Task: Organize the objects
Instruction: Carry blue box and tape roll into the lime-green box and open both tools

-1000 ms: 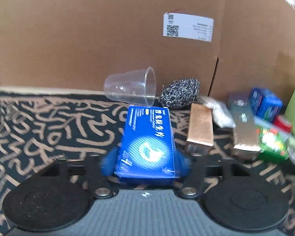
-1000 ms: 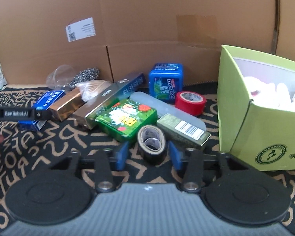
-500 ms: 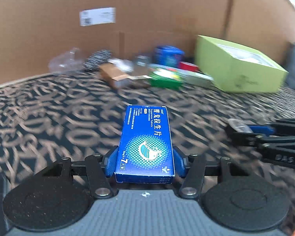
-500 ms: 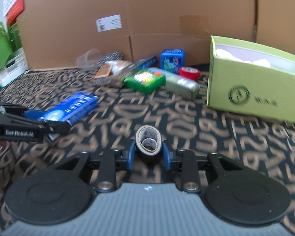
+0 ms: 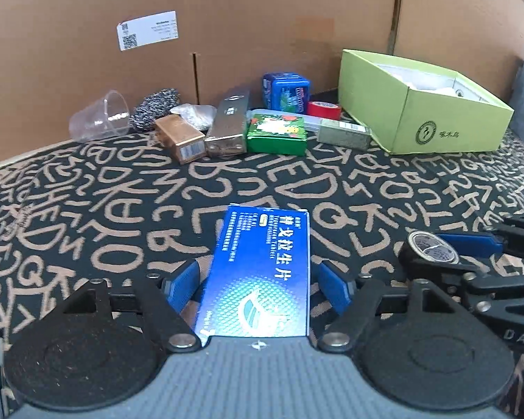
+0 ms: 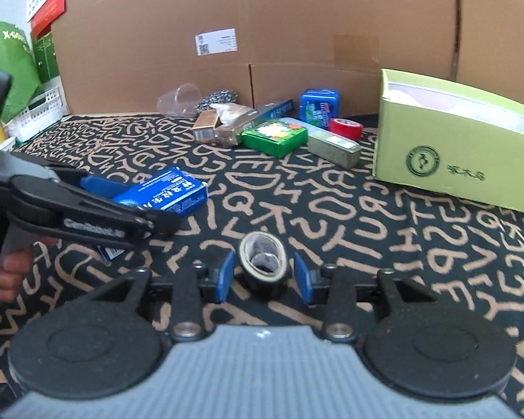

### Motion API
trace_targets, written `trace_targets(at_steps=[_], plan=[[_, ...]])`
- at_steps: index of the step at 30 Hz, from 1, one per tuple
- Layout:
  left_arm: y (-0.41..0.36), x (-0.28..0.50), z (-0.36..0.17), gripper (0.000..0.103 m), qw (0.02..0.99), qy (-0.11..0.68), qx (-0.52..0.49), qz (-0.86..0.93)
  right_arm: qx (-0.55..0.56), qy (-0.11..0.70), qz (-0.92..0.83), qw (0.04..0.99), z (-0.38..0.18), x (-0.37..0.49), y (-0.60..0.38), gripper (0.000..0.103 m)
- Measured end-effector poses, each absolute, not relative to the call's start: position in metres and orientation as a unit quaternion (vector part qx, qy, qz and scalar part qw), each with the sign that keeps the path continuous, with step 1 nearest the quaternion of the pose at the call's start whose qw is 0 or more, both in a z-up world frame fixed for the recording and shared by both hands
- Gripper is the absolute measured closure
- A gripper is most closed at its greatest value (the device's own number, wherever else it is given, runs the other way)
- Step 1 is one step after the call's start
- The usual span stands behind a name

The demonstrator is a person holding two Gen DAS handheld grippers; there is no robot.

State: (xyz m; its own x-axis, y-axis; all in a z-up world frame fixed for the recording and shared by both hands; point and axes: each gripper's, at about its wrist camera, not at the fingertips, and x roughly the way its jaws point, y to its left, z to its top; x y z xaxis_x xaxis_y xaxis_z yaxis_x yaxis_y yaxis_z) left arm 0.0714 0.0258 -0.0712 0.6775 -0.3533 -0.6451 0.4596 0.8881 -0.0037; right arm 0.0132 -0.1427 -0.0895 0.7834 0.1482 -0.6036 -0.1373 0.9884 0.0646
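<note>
My left gripper (image 5: 258, 281) has its blue fingers spread, clear of the flat glossy blue cardboard box (image 5: 262, 276) lying between them on the black letter-patterned cloth (image 5: 87, 209). My right gripper (image 6: 262, 276) is likewise parted around the upright black tape roll (image 6: 263, 262), a gap showing on each side. Behind, a matte lime-green open carton (image 6: 454, 153) stands beside a green tin (image 6: 274, 136) and a clear plastic cup (image 5: 99, 120).

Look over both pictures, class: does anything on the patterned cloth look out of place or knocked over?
Yes. The clear plastic cup lies tipped on its side against the cardboard wall, beside the steel scourer. Everything else sits flat in the clutter.
</note>
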Motion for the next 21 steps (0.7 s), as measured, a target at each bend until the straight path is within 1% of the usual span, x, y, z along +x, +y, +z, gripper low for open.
trace_targets(at_steps=[1, 3, 4, 5, 6, 7, 8, 9, 10, 15, 18, 21], plan=[[0.026, 0.071, -0.071, 0.034, 0.912, 0.334, 0.079, -0.226, 0.008, 0.322, 0.076, 0.944, -0.091, 0.016, -0.142, 0.066], [0.025, 0.071, -0.070, 0.035, 0.910, 0.335, 0.078, -0.231, 0.003, 0.323, 0.074, 0.944, -0.095, 0.019, -0.140, 0.066], [0.025, 0.071, -0.071, 0.035, 0.910, 0.334, 0.079, -0.231, -0.001, 0.322, 0.072, 0.944, -0.095, 0.020, -0.139, 0.069], [0.025, 0.071, -0.071, 0.033, 0.911, 0.332, 0.079, -0.230, -0.005, 0.322, 0.068, 0.944, -0.095, 0.020, -0.138, 0.072], [0.024, 0.071, -0.072, 0.028, 0.912, 0.329, 0.082, -0.229, -0.004, 0.320, 0.069, 0.945, -0.096, 0.020, -0.138, 0.072], [0.021, 0.071, -0.074, 0.026, 0.913, 0.327, 0.085, -0.227, 0.000, 0.319, 0.070, 0.945, -0.096, 0.019, -0.140, 0.072], [0.019, 0.070, -0.074, 0.026, 0.915, 0.324, 0.089, -0.224, 0.004, 0.318, 0.069, 0.946, -0.096, 0.018, -0.142, 0.072], [0.017, 0.069, -0.074, 0.032, 0.915, 0.323, 0.091, -0.225, 0.009, 0.316, 0.066, 0.946, -0.095, 0.016, -0.144, 0.073], [0.016, 0.068, -0.072, 0.044, 0.913, 0.324, 0.088, -0.233, 0.014, 0.316, 0.064, 0.947, -0.095, 0.015, -0.146, 0.073], [0.009, 0.060, -0.058, 0.045, 0.898, 0.332, 0.068, -0.280, 0.033, 0.311, 0.046, 0.949, -0.092, -0.007, -0.166, 0.073], [-0.004, 0.052, -0.042, 0.045, 0.897, 0.309, 0.067, -0.307, 0.050, 0.291, 0.026, 0.955, -0.080, -0.022, -0.186, 0.073], [-0.018, 0.049, -0.019, 0.045, 0.893, 0.287, 0.052, -0.343, 0.047, 0.254, -0.004, 0.966, -0.058, -0.033, -0.206, 0.073]])
